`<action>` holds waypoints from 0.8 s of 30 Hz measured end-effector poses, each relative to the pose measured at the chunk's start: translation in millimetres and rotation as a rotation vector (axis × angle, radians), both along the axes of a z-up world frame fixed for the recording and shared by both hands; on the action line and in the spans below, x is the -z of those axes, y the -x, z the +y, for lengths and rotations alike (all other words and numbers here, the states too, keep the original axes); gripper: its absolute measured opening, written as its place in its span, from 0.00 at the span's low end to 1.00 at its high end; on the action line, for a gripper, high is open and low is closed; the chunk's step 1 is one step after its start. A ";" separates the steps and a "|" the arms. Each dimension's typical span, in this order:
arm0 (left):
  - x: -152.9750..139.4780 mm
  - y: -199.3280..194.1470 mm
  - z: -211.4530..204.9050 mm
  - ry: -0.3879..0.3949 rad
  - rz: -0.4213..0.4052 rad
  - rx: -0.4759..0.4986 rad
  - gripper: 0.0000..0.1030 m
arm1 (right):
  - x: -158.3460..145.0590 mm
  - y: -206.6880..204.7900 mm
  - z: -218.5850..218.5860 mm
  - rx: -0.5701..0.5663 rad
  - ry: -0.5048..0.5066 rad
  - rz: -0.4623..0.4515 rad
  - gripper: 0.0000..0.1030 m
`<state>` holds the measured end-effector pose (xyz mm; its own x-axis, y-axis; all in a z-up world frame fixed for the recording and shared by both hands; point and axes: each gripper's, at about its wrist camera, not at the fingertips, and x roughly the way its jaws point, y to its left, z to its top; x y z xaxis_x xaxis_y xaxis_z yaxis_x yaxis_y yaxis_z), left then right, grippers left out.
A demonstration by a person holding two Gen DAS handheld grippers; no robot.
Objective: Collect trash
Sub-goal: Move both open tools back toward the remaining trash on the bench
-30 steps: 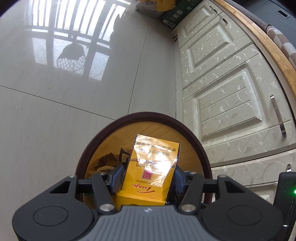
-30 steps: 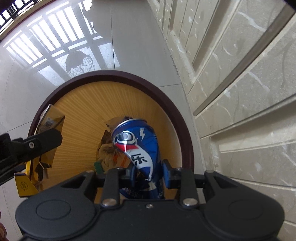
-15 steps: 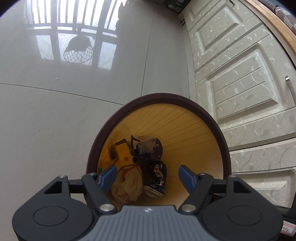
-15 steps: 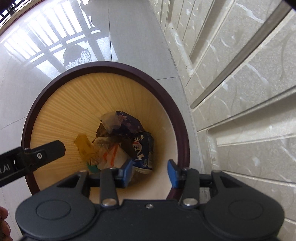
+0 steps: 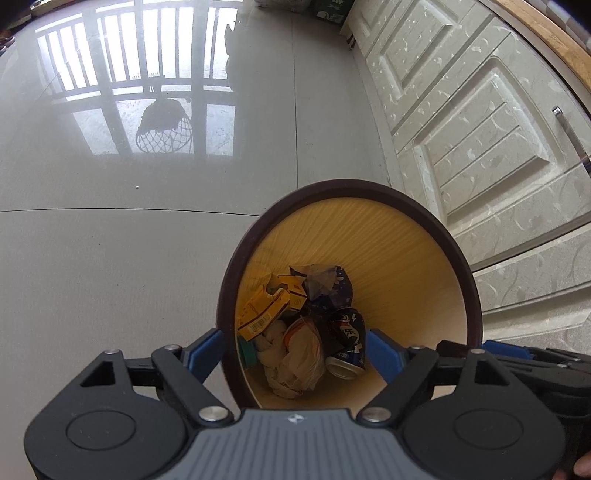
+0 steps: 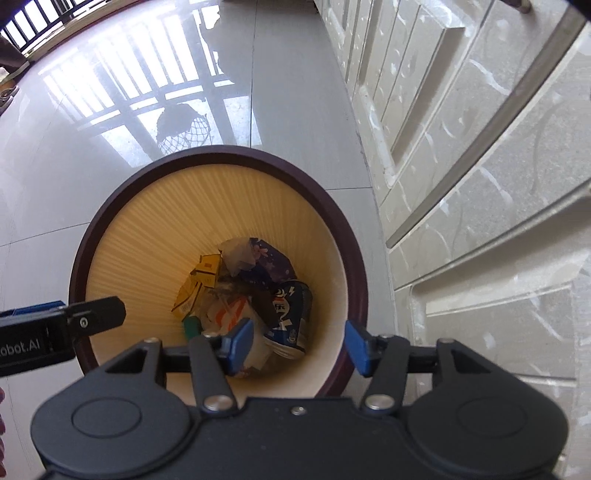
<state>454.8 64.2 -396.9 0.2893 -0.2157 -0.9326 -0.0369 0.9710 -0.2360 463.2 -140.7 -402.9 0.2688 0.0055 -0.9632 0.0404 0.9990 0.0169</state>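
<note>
A round waste bin with a dark brown rim [image 5: 332, 186] [image 6: 207, 153] and yellow inside stands on the floor below both grippers. At its bottom lie a yellow carton [image 5: 262, 310] [image 6: 190, 291], a blue Pepsi can [image 5: 347, 339] [image 6: 290, 314], a crumpled plastic bag [image 5: 299, 350] and a dark blue wrapper [image 6: 266, 262]. My left gripper [image 5: 295, 354] is open and empty above the bin's left side. My right gripper [image 6: 297, 345] is open and empty above the bin's right side. The left gripper's finger shows in the right wrist view [image 6: 96, 314].
White kitchen cabinet doors [image 5: 480, 129] [image 6: 461, 166] stand close to the right of the bin. Glossy grey floor tiles [image 5: 129, 258] stretch to the left and beyond. A green box [image 5: 328, 7] sits on the floor far ahead by the cabinets.
Both grippers opened: the left let go of the yellow carton and the right let go of the blue can. Both now lie in the bin. The grippers have risen.
</note>
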 end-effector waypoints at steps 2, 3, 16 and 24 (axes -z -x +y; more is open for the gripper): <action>-2.5 5.2 0.7 -0.010 0.006 0.003 0.86 | -7.1 2.8 -5.2 0.015 -0.002 -0.014 0.59; -3.5 7.8 1.0 -0.013 0.009 0.000 0.90 | -10.3 4.4 -8.3 0.021 -0.003 -0.018 0.60; -37.1 42.3 8.6 -0.094 -0.037 -0.020 1.00 | -48.4 42.8 -24.7 0.006 0.024 -0.092 0.95; -64.6 73.1 13.7 -0.120 -0.070 -0.029 1.00 | -75.2 68.3 -21.1 -0.022 0.040 -0.133 1.00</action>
<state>381.7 77.8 -332.2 0.3595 -0.0943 -0.9284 -0.0532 0.9912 -0.1213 394.9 -161.7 -327.7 0.3941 -0.0249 -0.9187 0.0181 0.9996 -0.0193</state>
